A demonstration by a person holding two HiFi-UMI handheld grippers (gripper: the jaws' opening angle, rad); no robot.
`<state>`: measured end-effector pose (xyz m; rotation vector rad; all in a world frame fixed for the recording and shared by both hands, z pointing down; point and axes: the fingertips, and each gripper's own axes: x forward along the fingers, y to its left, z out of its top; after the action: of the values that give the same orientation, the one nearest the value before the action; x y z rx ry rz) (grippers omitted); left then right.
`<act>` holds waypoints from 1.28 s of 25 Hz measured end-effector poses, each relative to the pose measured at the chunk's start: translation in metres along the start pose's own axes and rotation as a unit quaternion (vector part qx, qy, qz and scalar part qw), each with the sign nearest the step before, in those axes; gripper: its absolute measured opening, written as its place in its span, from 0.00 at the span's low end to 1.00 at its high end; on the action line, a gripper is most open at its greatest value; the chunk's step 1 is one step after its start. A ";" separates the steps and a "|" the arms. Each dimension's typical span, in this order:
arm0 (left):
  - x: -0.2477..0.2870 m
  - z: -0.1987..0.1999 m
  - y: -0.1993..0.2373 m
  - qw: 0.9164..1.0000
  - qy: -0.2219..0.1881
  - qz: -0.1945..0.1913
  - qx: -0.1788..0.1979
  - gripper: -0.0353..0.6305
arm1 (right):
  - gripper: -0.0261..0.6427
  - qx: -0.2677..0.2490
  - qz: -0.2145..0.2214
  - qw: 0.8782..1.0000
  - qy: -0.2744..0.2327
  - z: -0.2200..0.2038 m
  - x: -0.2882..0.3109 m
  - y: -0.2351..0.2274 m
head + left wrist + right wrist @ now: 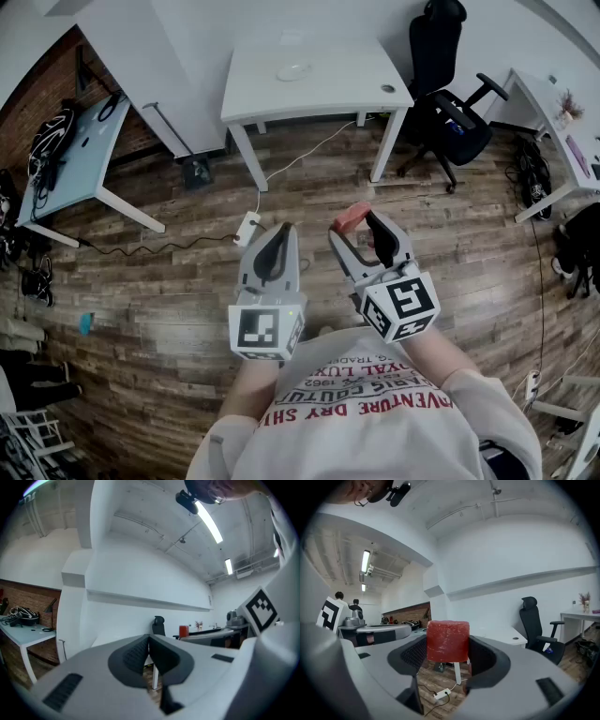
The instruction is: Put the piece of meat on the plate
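Across the wood floor (169, 309), the plate (293, 70) on the white table (328, 89) lies straight ahead, well apart from the right gripper (359, 225) grasping the meat (447, 641); the left gripper (279, 234) is clenched, empty.

Rough meat (447, 641), matt plastic right gripper (356, 228), wood-plank floor (141, 281).

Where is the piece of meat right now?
In the head view, the piece of meat sits clamped in the right gripper, above the wooden floor, short of the white table.
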<state>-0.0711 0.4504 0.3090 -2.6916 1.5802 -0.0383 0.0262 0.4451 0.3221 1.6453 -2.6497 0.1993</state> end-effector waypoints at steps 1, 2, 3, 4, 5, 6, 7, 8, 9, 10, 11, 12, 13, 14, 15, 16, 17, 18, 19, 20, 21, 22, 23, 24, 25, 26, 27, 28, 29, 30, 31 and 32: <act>-0.001 -0.002 0.000 1.000 0.002 -0.001 -0.001 0.06 | 0.46 0.001 0.001 1.000 0.002 -0.002 0.000 0.002; -0.002 -0.003 0.001 1.000 0.004 -0.001 -0.002 0.06 | 0.46 0.003 0.002 1.000 0.003 -0.003 0.001 0.005; -0.003 -0.004 0.001 1.000 0.005 -0.001 -0.003 0.06 | 0.46 0.005 0.003 1.000 0.004 -0.005 0.001 0.006; -0.003 -0.005 0.001 1.000 0.007 -0.001 -0.003 0.06 | 0.46 0.007 0.004 1.000 0.005 -0.006 0.001 0.007; -0.003 -0.005 0.001 1.000 0.008 0.000 -0.004 0.06 | 0.46 0.009 0.004 1.000 0.007 -0.006 0.001 0.007; -0.002 -0.005 0.000 1.000 0.008 0.000 -0.006 0.06 | 0.46 0.010 0.004 1.000 0.008 -0.006 0.001 0.006; -0.001 -0.004 -0.001 1.000 0.008 0.001 -0.008 0.06 | 0.46 0.012 0.004 1.000 0.009 -0.007 0.000 0.004; 0.000 -0.004 -0.001 1.000 0.008 0.001 -0.010 0.06 | 0.46 0.014 0.003 1.000 0.010 -0.007 -0.001 0.002; 0.002 -0.004 -0.002 1.000 0.007 0.002 -0.011 0.06 | 0.46 0.017 0.001 1.000 0.011 -0.007 -0.001 -0.001; 0.003 -0.003 -0.002 1.000 0.006 0.002 -0.011 0.06 | 0.46 0.021 -0.002 1.000 0.010 -0.007 -0.002 -0.003; 0.003 -0.003 -0.001 1.000 0.005 0.002 -0.011 0.06 | 0.46 0.022 -0.004 1.000 0.009 -0.006 -0.002 -0.004; 0.003 -0.003 0.000 1.000 0.005 0.002 -0.012 0.06 | 0.46 0.022 -0.007 1.000 0.008 -0.006 -0.003 -0.005; 0.003 -0.003 0.001 1.000 0.005 0.003 -0.013 0.06 | 0.46 0.019 -0.009 1.000 0.007 -0.006 -0.003 -0.004; 0.002 -0.005 0.002 1.000 0.007 0.003 -0.014 0.06 | 0.46 0.015 -0.011 1.000 0.009 -0.006 -0.003 -0.004; 0.001 -0.007 0.003 1.000 0.008 0.001 -0.015 0.06 | 0.46 0.013 -0.012 1.000 0.011 -0.008 -0.002 -0.003; 0.000 -0.009 0.004 1.000 0.011 0.000 -0.017 0.06 | 0.46 0.012 -0.012 1.000 0.014 -0.009 -0.001 -0.002; 0.001 -0.012 0.005 1.000 0.013 0.000 -0.019 0.06 | 0.46 0.012 -0.011 1.000 0.018 -0.011 0.000 -0.002; 0.002 -0.014 0.007 1.000 0.016 0.001 -0.023 0.06 | 0.46 0.013 -0.011 1.000 0.022 -0.013 0.002 -0.003; 0.005 -0.017 0.008 0.999 0.018 0.002 -0.026 0.06 | 0.46 0.015 -0.011 1.000 0.026 -0.015 0.003 -0.004; 0.008 -0.019 0.007 0.999 0.020 0.002 -0.029 0.06 | 0.46 0.017 -0.011 0.999 0.030 -0.018 0.003 -0.007; 0.012 -0.022 0.007 0.999 0.023 0.002 -0.031 0.06 | 0.46 0.018 -0.010 0.999 0.035 -0.021 0.004 -0.010; 0.016 -0.023 0.006 0.999 0.024 0.002 -0.032 0.06 | 0.46 0.018 -0.010 0.999 0.039 -0.023 0.004 -0.014; 0.022 -0.024 0.006 0.999 0.025 0.003 -0.033 0.06 | 0.46 0.017 -0.009 0.999 0.043 -0.024 0.007 -0.019; 0.029 -0.025 0.008 0.999 0.025 0.004 -0.033 0.06 | 0.46 0.017 -0.009 0.999 0.045 -0.024 0.011 -0.024; 0.036 -0.026 0.009 0.999 0.026 0.005 -0.033 0.06 | 0.46 0.017 -0.008 0.999 0.045 -0.024 0.016 -0.030; 0.043 -0.027 0.012 0.999 0.028 0.006 -0.033 0.06 | 0.46 0.018 -0.007 0.999 0.046 -0.024 0.023 -0.035; 0.050 -0.028 0.015 0.999 0.031 0.008 -0.033 0.06 | 0.46 0.020 -0.005 0.999 0.046 -0.023 0.029 -0.040; 0.058 -0.029 0.018 0.999 0.033 0.011 -0.033 0.06 | 0.46 0.021 -0.002 0.999 0.046 -0.022 0.037 -0.046; 0.066 -0.029 0.020 0.999 0.036 0.015 -0.033 0.06 | 0.46 0.022 0.002 0.999 0.047 -0.020 0.045 -0.052; 0.076 -0.029 0.023 0.999 0.037 0.020 -0.034 0.06 | 0.46 0.023 0.007 0.999 0.047 -0.019 0.053 -0.059; 0.086 -0.029 0.026 0.998 0.038 0.025 -0.035 0.06 | 0.46 0.024 0.013 0.998 0.048 -0.017 0.062 -0.066; 0.097 -0.029 0.029 0.998 0.039 0.030 -0.035 0.06 | 0.46 0.026 0.019 0.998 0.049 -0.016 0.071 -0.073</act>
<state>-0.0503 0.3517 0.3378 -2.7252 1.7143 -0.0891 0.0593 0.3515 0.3507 1.5557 -2.6260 0.3433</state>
